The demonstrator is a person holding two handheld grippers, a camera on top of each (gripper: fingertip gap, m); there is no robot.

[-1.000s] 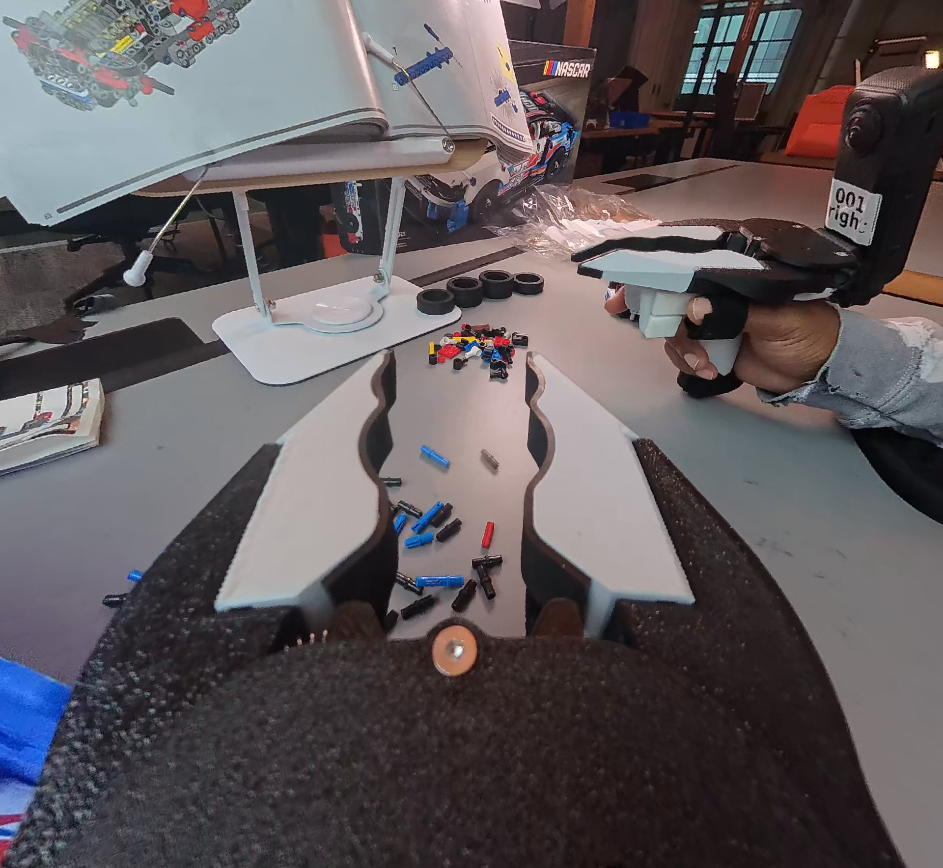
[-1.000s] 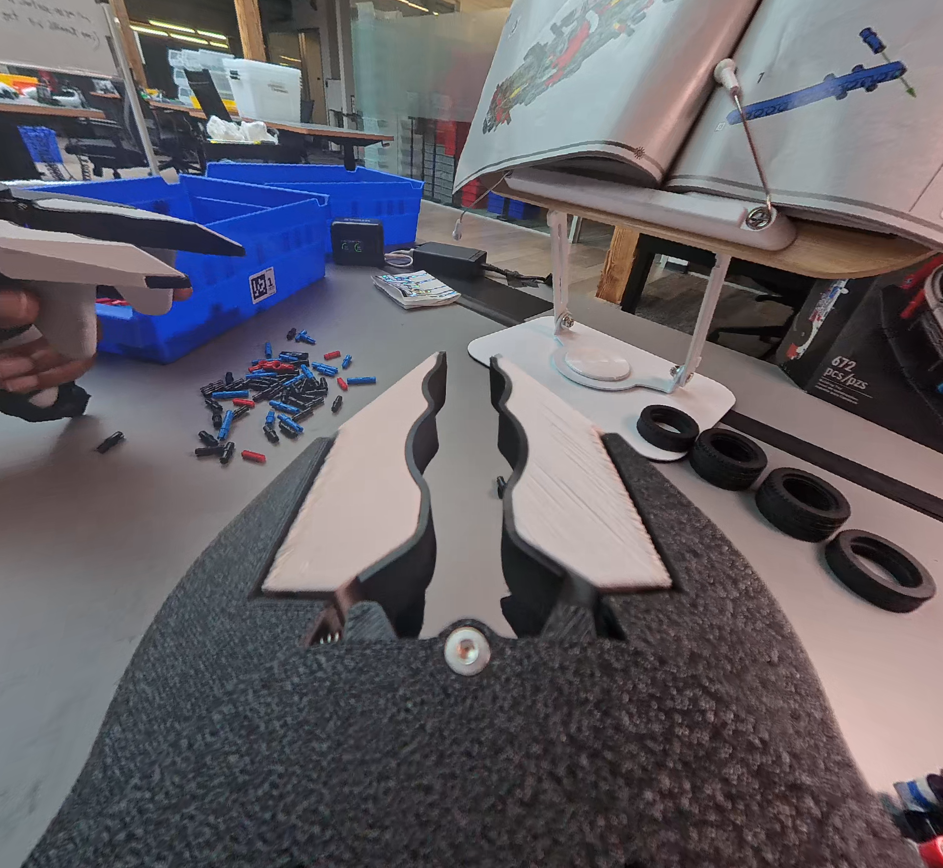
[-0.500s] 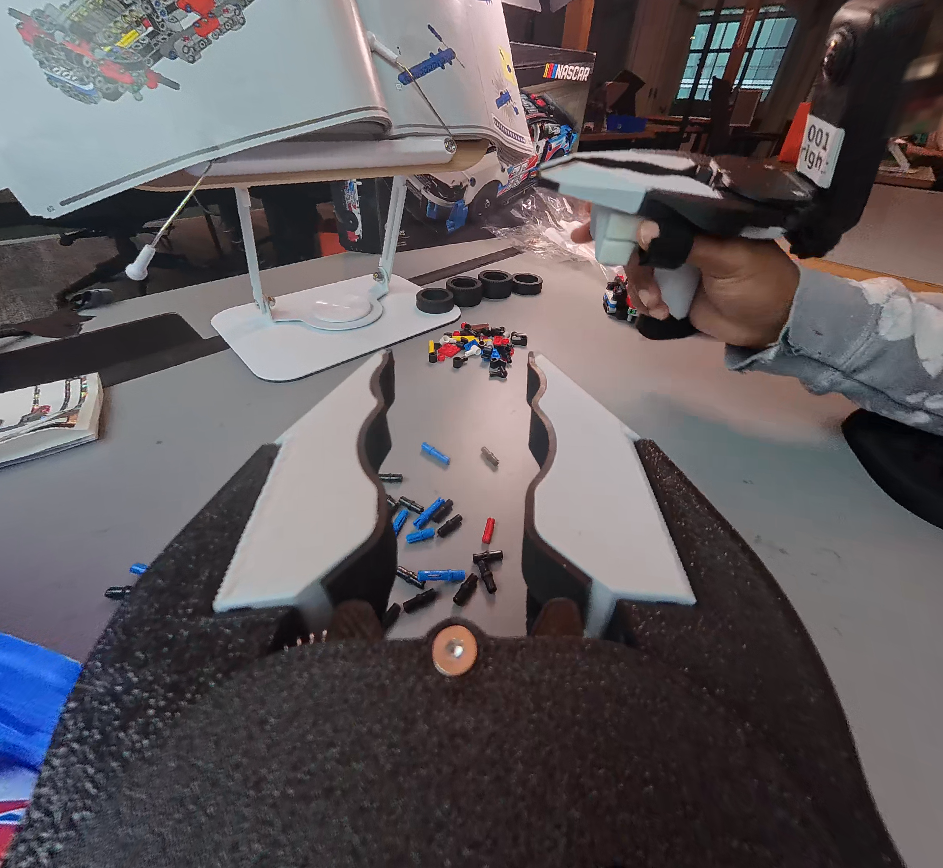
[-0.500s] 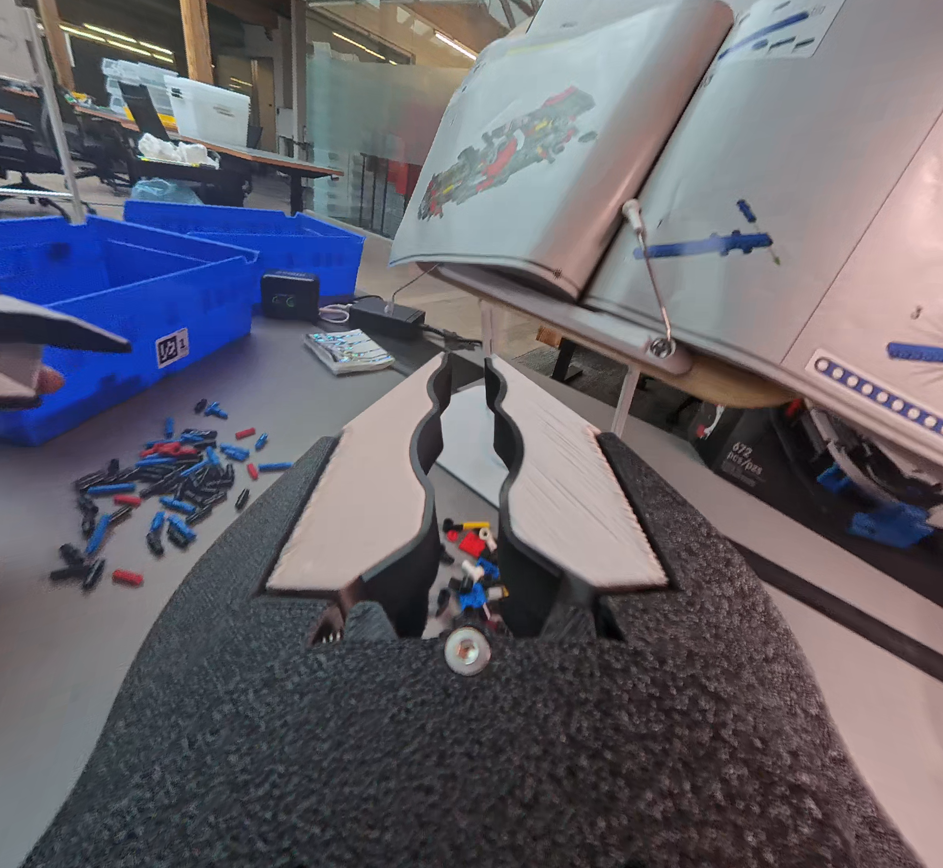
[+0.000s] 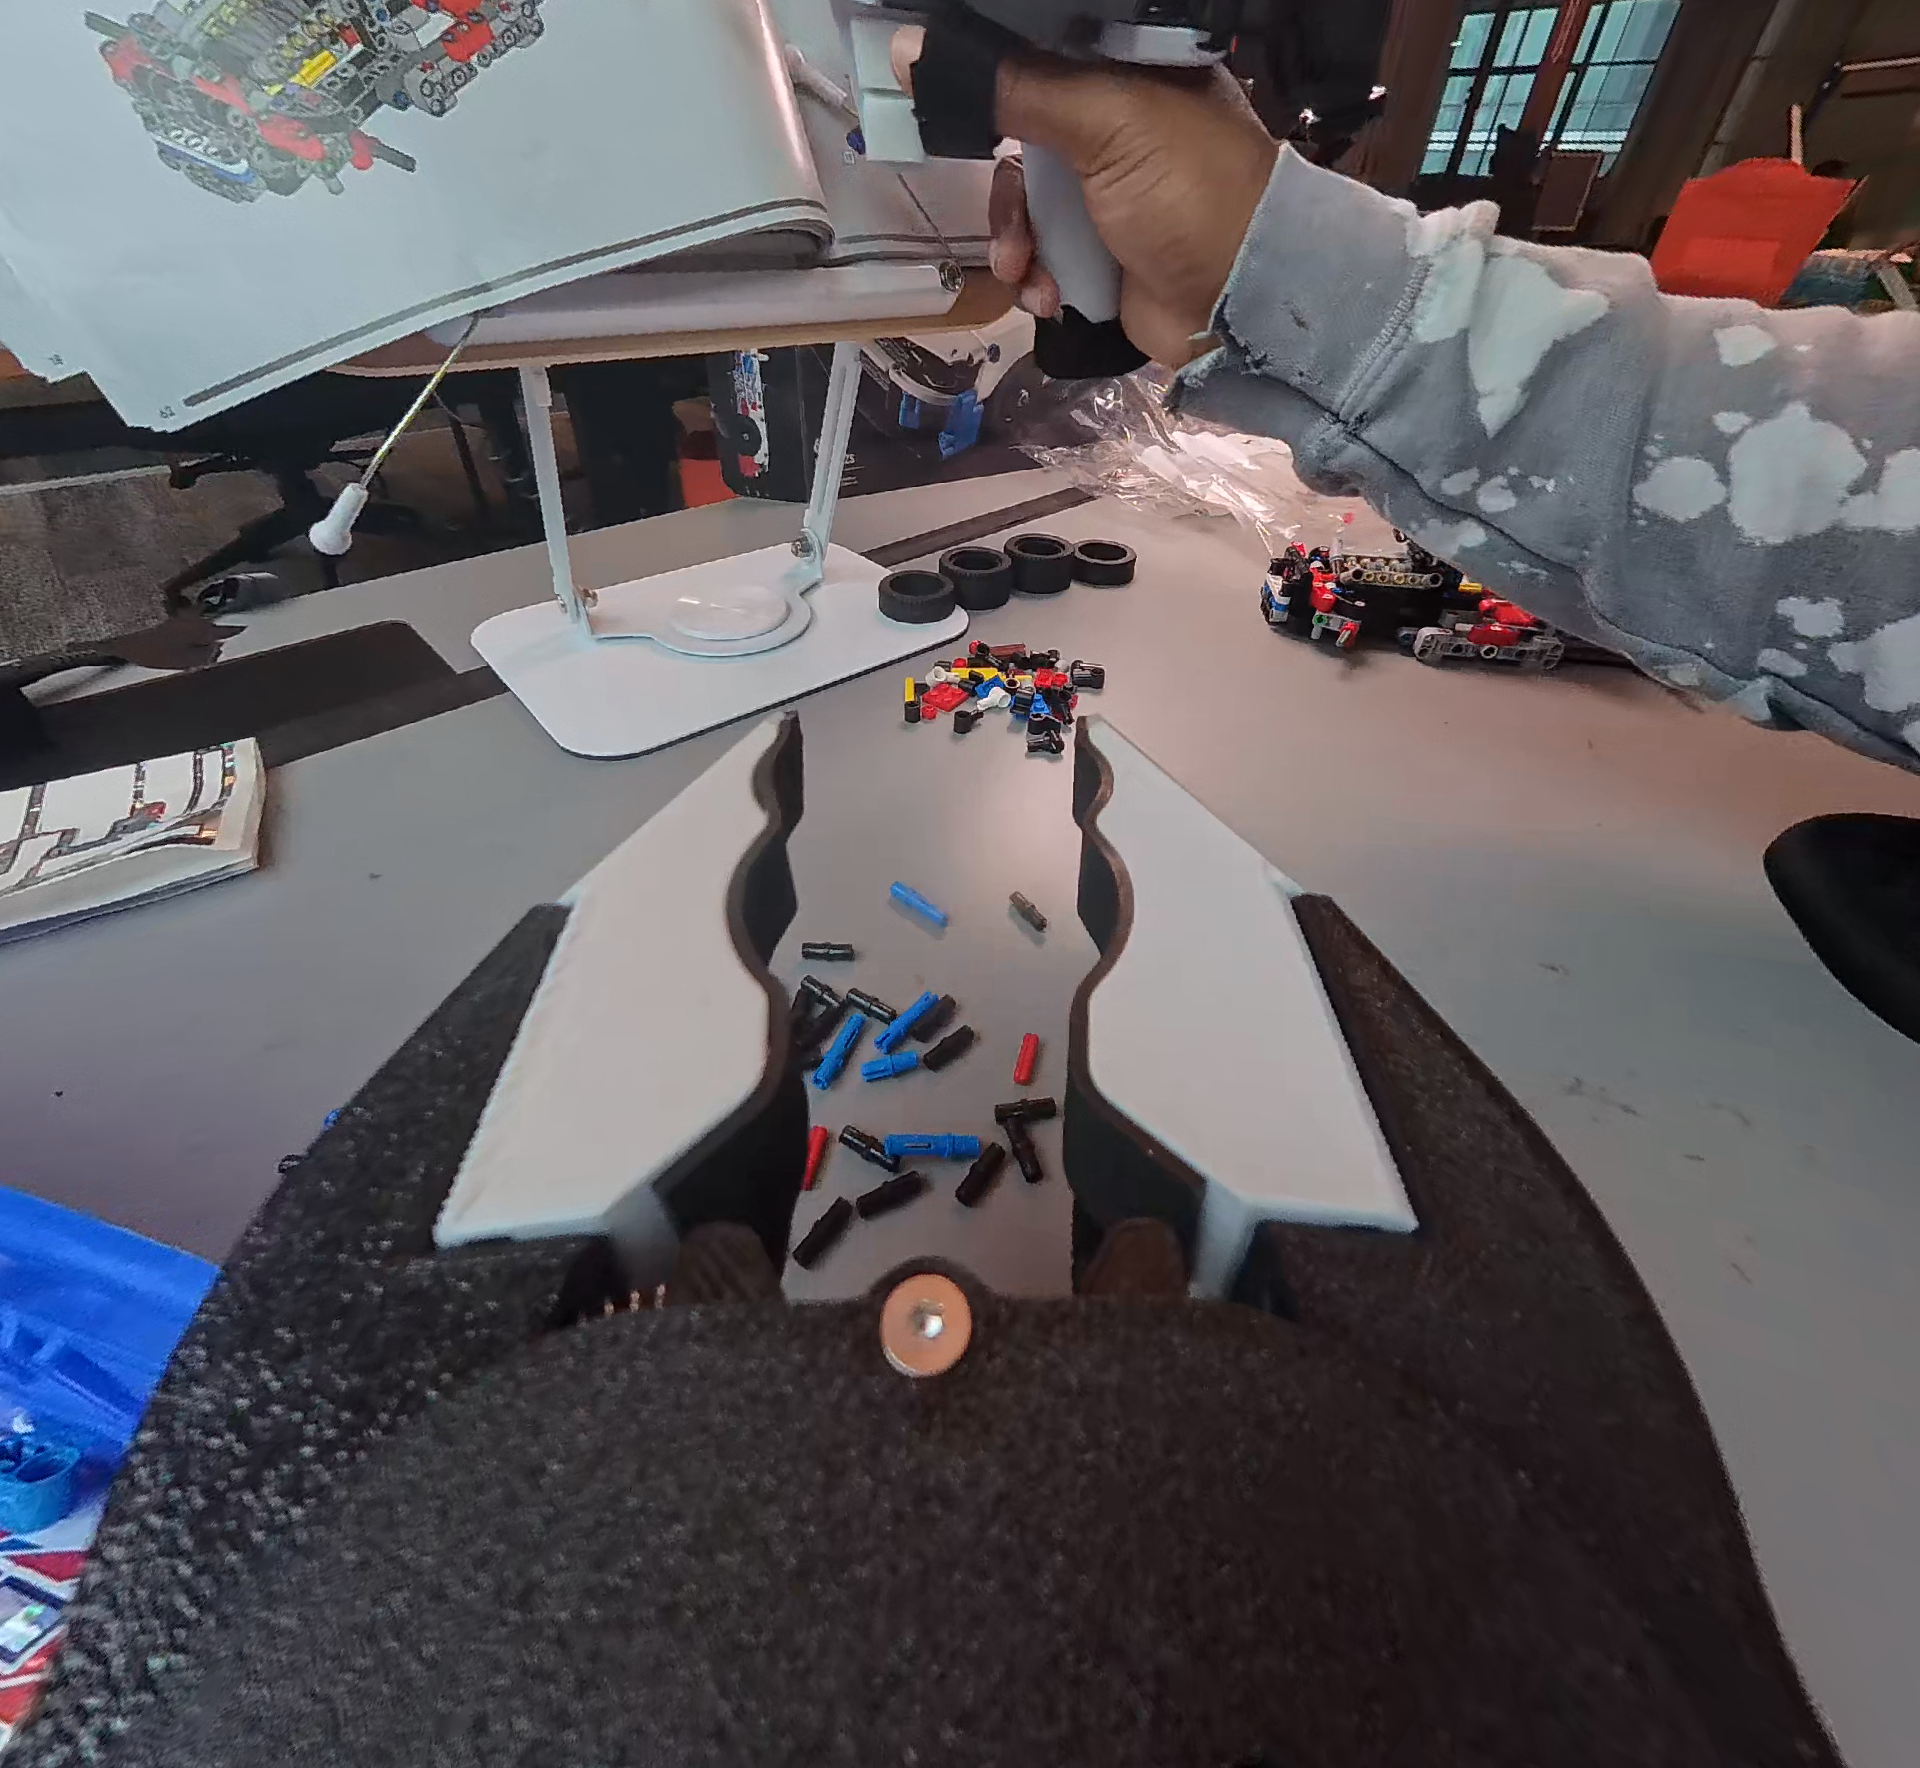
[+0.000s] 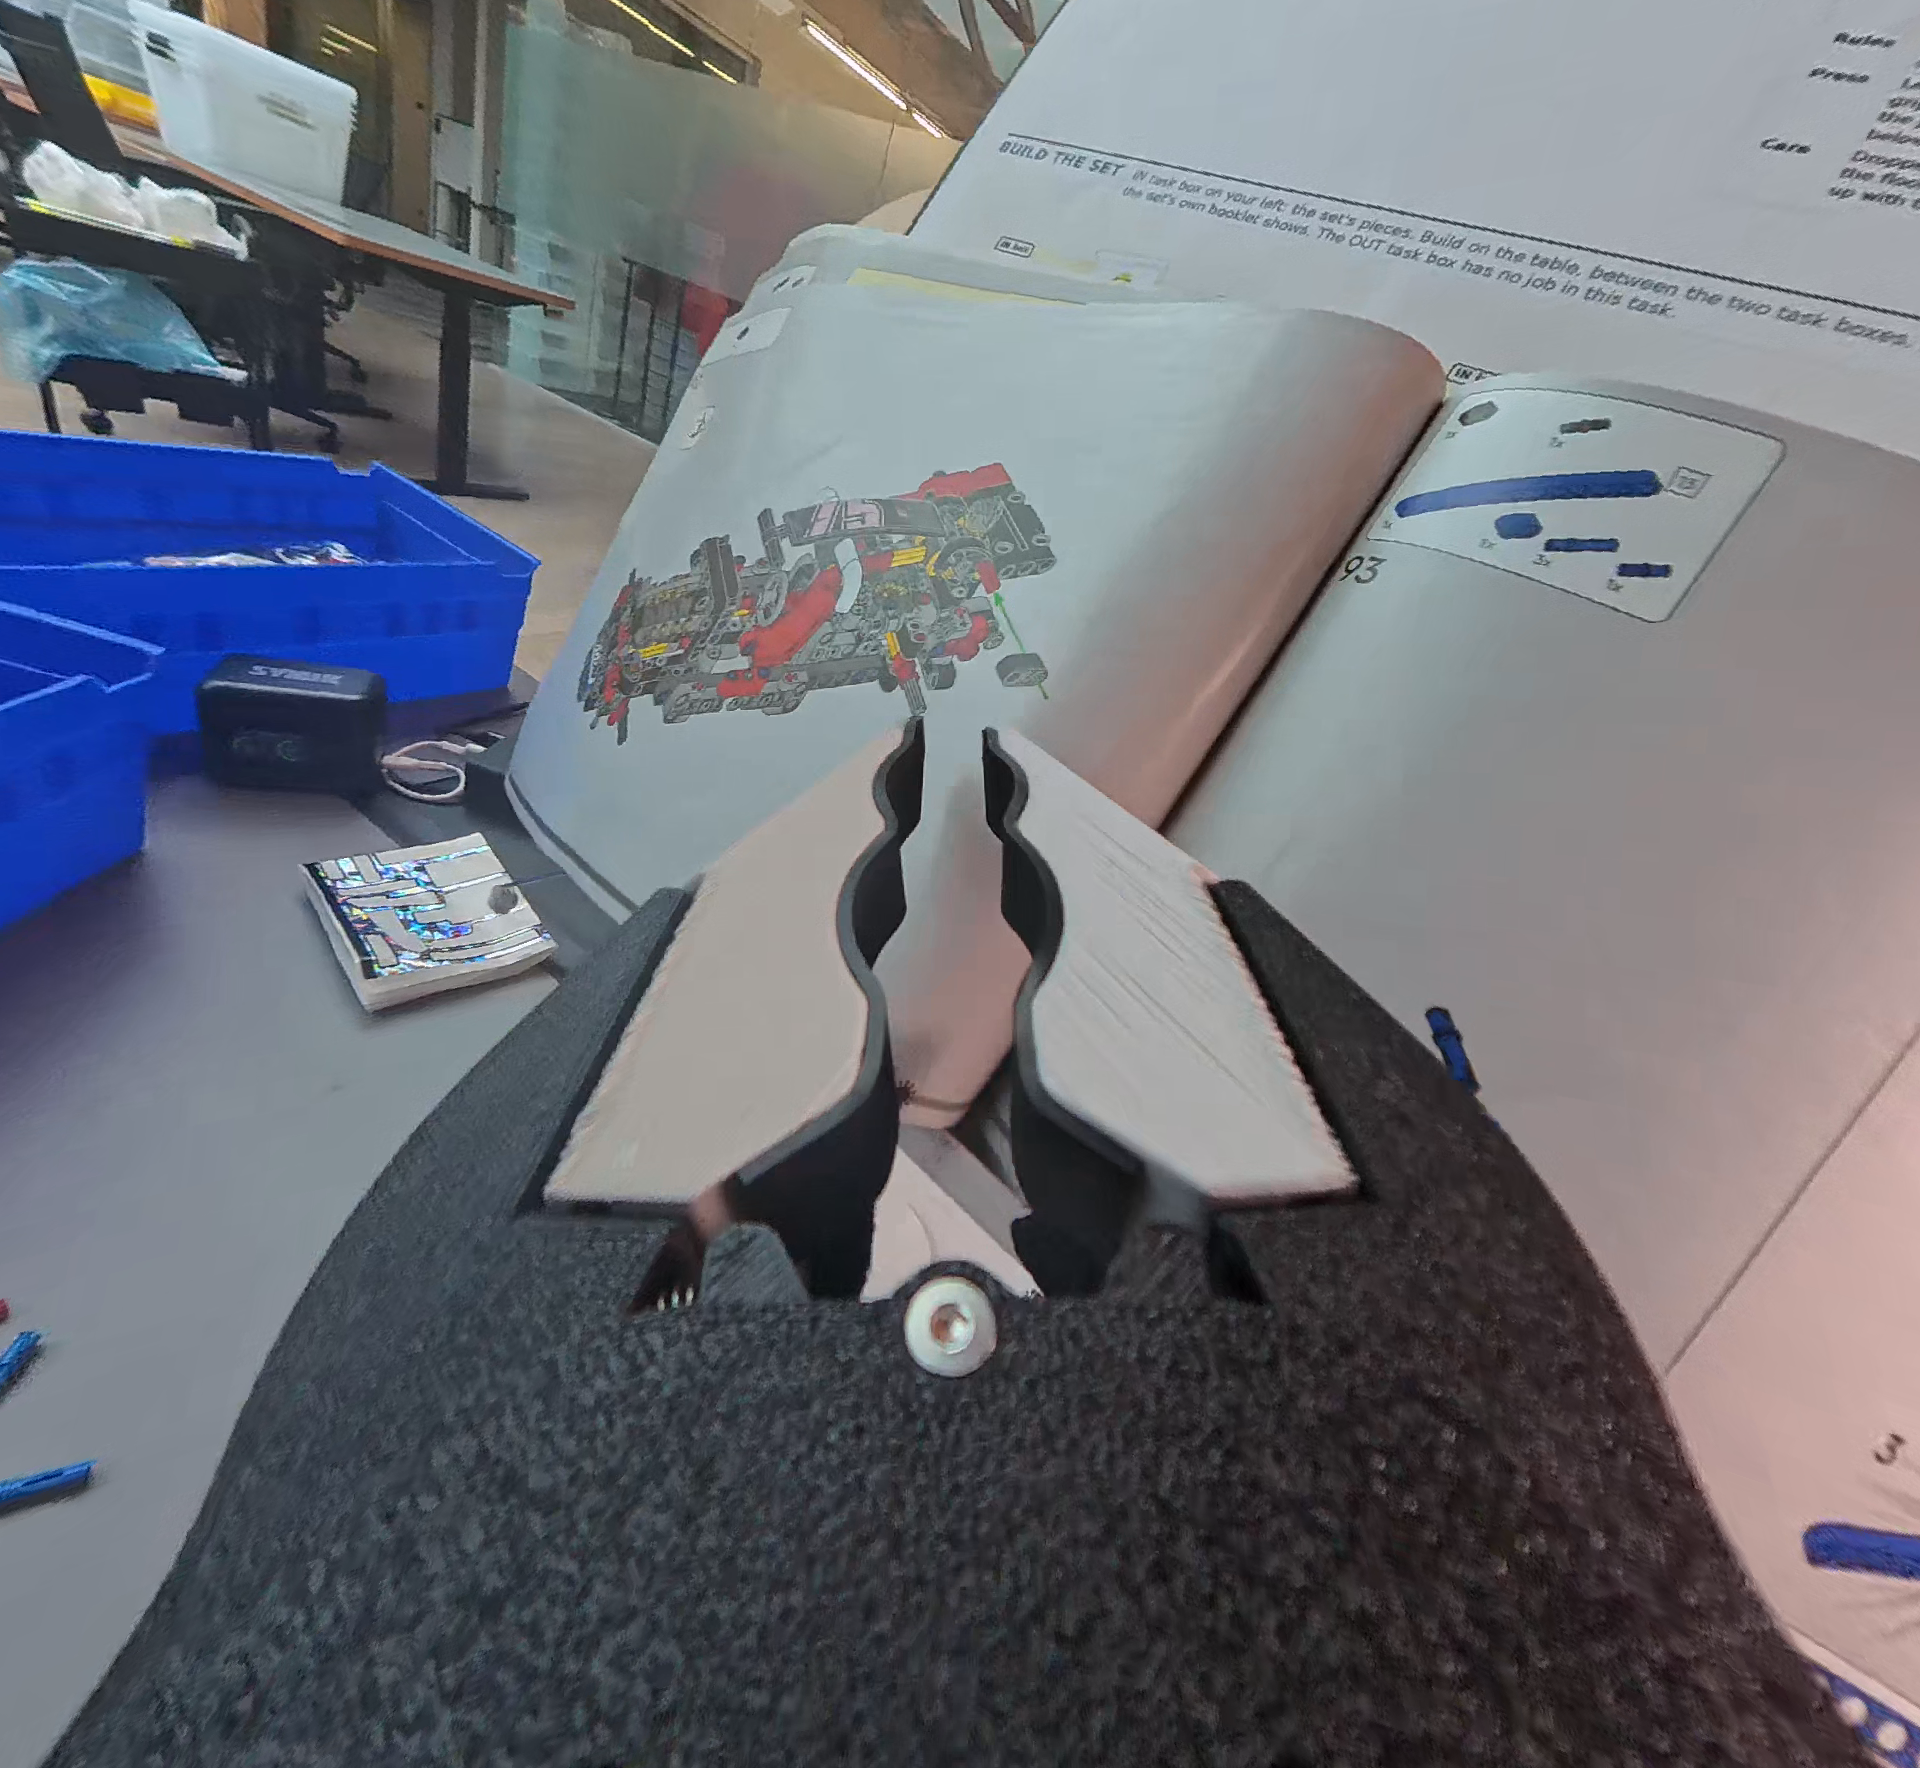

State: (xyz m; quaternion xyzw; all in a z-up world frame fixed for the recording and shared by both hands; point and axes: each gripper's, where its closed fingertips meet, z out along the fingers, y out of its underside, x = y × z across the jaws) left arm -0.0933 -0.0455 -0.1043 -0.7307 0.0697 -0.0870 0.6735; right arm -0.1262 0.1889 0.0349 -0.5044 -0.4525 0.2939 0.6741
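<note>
Left tongs hang released, empty, low over scattered blue, black and red connector pins on the grey desk; right tongs, narrowly parted and empty, are raised at the open instruction booklet on its white stand; four black tyres sit in a row beside the stand's base; two blue bins stand behind.

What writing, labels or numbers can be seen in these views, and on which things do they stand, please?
I do not copy out writing; these things bear it:
Open instruction booklet on the stand: printed step number and part counts.
White sheet behind it: a heading and paragraphs.
Black box beside the blue bins: a pale brand mark.
Dark carton behind the stand: print too small to read.
</note>
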